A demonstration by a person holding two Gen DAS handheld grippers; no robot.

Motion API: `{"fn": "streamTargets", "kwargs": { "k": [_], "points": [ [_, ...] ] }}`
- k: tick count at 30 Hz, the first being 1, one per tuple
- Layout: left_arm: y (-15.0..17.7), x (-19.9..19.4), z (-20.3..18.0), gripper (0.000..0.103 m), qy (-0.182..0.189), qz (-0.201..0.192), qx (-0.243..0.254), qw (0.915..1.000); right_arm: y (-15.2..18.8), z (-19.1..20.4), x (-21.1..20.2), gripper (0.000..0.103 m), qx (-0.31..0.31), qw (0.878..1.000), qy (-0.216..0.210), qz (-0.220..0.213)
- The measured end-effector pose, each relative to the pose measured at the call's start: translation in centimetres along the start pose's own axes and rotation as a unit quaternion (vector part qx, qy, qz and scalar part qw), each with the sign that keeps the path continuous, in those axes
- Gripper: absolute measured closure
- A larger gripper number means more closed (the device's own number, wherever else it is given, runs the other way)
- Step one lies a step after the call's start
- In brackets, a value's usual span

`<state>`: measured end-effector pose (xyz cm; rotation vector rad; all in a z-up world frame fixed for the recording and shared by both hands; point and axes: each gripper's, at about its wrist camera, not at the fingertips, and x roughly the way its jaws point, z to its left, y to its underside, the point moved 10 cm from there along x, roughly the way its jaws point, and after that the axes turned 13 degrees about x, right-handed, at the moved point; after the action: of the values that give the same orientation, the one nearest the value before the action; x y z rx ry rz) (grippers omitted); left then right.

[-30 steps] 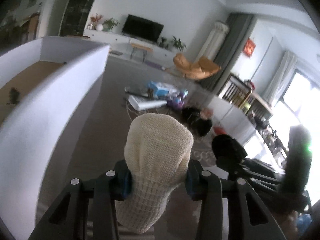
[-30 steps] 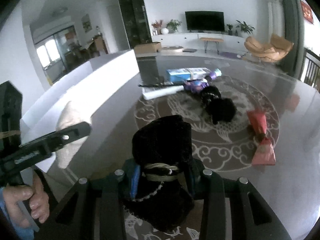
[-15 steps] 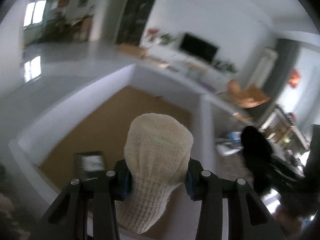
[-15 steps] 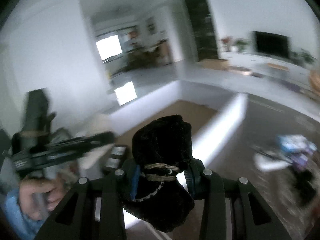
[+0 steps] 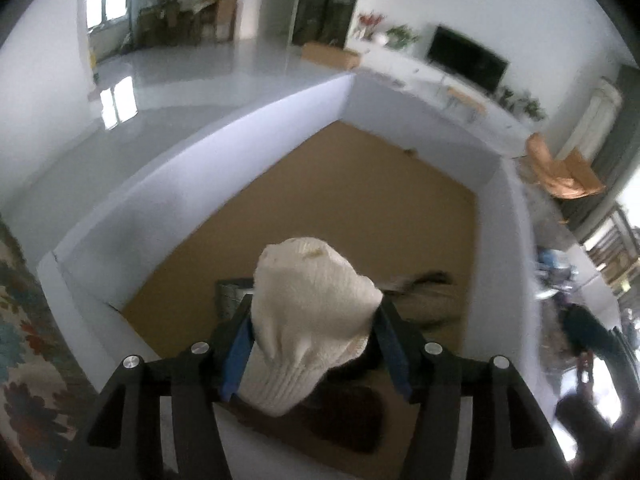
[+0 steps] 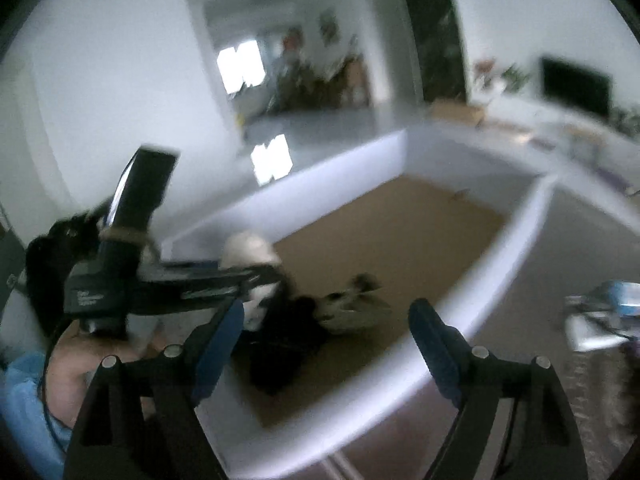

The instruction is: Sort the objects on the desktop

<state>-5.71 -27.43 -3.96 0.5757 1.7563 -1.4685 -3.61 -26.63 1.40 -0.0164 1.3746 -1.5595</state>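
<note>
My left gripper hangs over the white box with the brown floor. The cream knitted sock sits between its fingers, whose jaws stand wider apart than before; whether they still press it I cannot tell. My right gripper is open and empty above the box's near wall. The black fuzzy item lies on the box floor below it. The left gripper and the sock also show in the right wrist view.
A grey-beige cloth item and a dark flat object lie inside the box. Loose items remain on the table to the right. A patterned rug shows at left.
My right gripper opened and the black fuzzy item dropped into the box. My left gripper moved further over the box and its jaws widened around the sock.
</note>
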Motion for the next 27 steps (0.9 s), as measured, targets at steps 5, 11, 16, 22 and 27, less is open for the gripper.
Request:
{"fn": "streamTargets", "kwargs": {
  "k": [5,11,16,22,27],
  "points": [
    [-0.1,-5.4,-11.2,0.040,0.103,-0.070,0.070,0.9898,3.3,-10.7,-7.6,0.000,0.018,0.990,0.129,-0.056],
    [1.2,-7.1,-25.2,0.000,0.176,-0.123,0.171,0.9616,11.5,-23.7,-10.6,0.000,0.113,0.960,0.255,0.036],
    [3.6,-1.2,-30.6,0.000,0.183,-0.050,0.194,0.9626,14.3,-26.8,-10.4,0.000,0.149,0.949,0.271,0.064],
    [7.4,3.1,-31.7,0.000,0.110,-0.051,0.255,0.9593,14.9,-27.4,-9.8,0.000,0.137,0.947,0.282,0.072],
    [8.5,4.4,-30.1,0.000,0.086,-0.035,0.268,0.9590,15.3,-27.1,-10.8,0.000,0.131,0.947,0.285,0.074]
  ]
}}
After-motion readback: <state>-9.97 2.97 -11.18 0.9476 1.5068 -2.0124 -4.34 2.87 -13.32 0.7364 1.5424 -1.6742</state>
